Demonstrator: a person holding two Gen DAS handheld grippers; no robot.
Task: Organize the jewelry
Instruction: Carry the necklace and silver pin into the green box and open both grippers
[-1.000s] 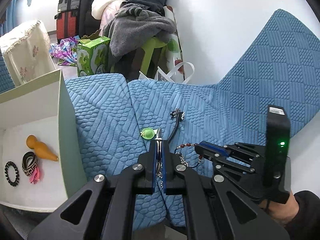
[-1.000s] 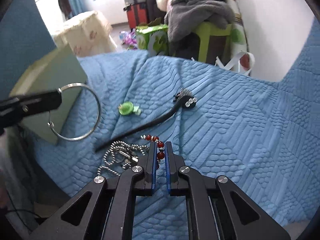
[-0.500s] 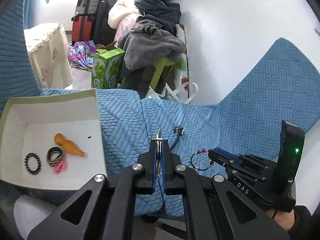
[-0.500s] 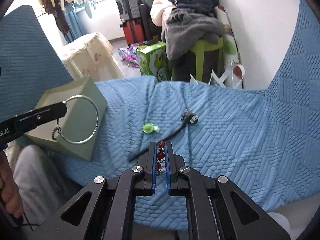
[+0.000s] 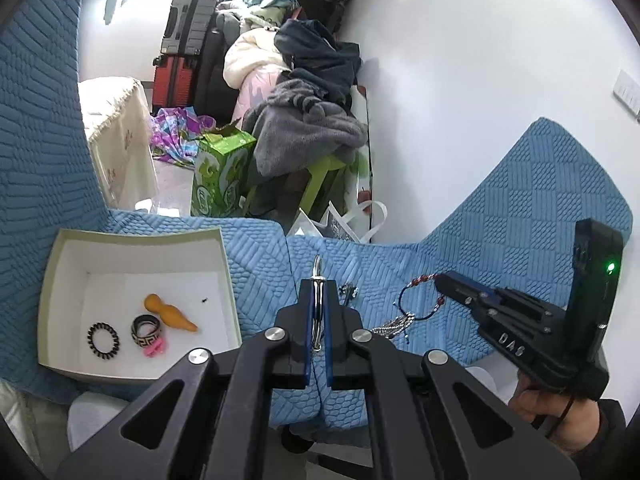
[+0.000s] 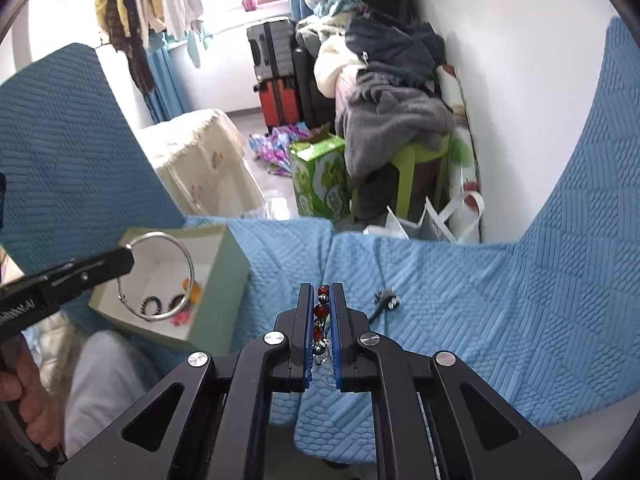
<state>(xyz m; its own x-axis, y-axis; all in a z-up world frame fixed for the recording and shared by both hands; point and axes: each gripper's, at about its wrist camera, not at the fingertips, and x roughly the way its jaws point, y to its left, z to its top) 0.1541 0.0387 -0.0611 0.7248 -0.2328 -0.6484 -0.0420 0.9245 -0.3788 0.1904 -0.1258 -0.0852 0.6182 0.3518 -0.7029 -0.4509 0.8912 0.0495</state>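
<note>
My left gripper (image 5: pixel 316 292) is shut on a large silver ring (image 5: pixel 317 276), seen edge-on; in the right wrist view the ring (image 6: pixel 188 256) hangs over the box. My right gripper (image 6: pixel 322 300) is shut on a red bead bracelet (image 6: pixel 321 310) with a silver chain tassel, held above the blue cloth; it also shows in the left wrist view (image 5: pixel 420 280). The open pale green box (image 5: pixel 52 260) at the left holds a black bead ring (image 5: pixel 103 340), a patterned band (image 5: pixel 146 330), a pink piece and an orange gourd (image 5: pixel 170 314).
A black cord with a small charm (image 6: pixel 386 300) lies on the blue quilted cloth (image 6: pixel 500 300). Beyond the cloth's edge are a green carton (image 5: pixel 218 178), a stool piled with clothes (image 5: pixel 308 132), suitcases and a white wall.
Both grippers have risen and pulled back from the cloth with their items. The red bead bracelet has come off the cloth. The box now shows whole, lower and further away.
</note>
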